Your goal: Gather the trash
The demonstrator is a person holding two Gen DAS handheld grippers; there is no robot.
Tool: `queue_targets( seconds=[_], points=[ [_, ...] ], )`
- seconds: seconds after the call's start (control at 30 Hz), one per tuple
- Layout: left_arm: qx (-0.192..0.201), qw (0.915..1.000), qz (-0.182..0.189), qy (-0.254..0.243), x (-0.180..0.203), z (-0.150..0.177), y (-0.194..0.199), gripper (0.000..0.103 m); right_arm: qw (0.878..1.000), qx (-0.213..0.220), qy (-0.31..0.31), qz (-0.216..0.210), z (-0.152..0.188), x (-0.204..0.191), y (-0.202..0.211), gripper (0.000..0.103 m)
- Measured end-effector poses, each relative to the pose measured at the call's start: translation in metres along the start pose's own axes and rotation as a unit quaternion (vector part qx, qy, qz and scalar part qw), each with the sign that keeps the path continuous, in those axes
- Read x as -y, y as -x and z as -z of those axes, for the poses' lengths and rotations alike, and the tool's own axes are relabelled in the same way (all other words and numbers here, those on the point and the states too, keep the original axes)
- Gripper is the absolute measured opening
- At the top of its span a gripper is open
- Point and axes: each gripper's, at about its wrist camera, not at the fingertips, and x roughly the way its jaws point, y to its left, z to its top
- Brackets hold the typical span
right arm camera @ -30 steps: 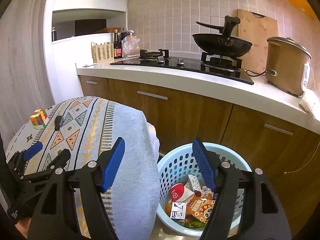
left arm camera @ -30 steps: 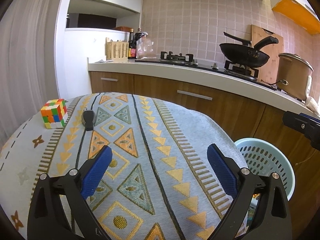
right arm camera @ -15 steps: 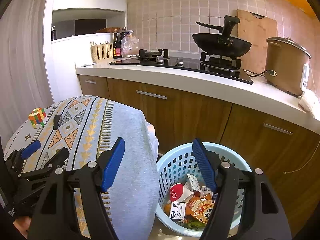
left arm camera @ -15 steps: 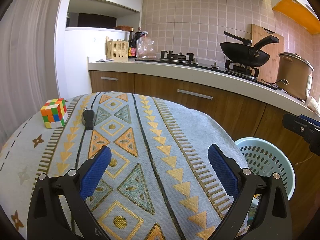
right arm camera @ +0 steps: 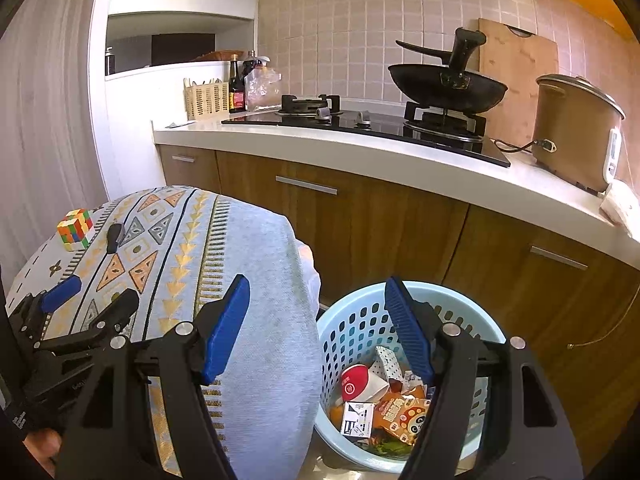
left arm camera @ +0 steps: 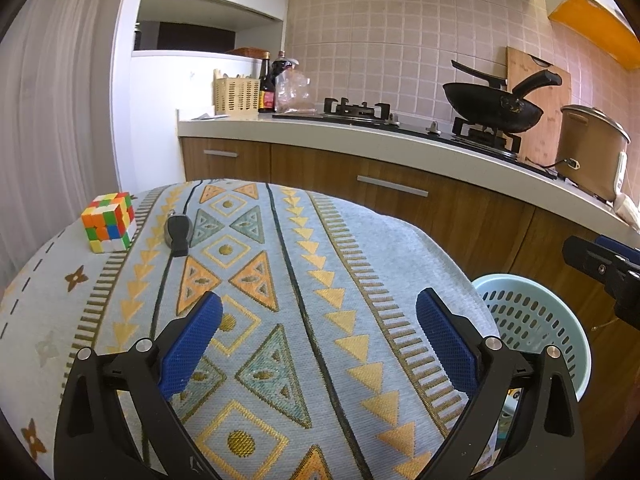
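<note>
A round table under a pale grey woven cloth with orange and teal triangle bands fills the lower half of the left wrist view. Toward its left edge stand a multicoloured puzzle cube and, just beside it, a small black handle-shaped object whose kind is hard to make out. Behind runs a white kitchen counter over brown wooden cabinets, carrying a black wok on a gas hob and, at the right of the frame, a brown rice cooker.

A pale blue perforated plastic basket stands on the floor at the lower right of the right wrist view, close against the table's draped edge. The trash, crumpled cartons and snack wrappers, lies inside it.

The left gripper hangs over the cloth, blue pads spread wide, holding nothing. The right gripper hovers at the basket's rim, likewise spread and empty.
</note>
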Motion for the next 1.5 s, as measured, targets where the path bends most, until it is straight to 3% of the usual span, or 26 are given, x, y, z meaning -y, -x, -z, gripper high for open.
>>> queue_targets(
  seconds=[1.5],
  points=[
    [-0.004,1.0,-0.007,0.004,-0.003,0.0,-0.001,0.095,1.0,-0.012,-0.01,0.003,0.006,0.01,-0.007,0.066]
  ],
)
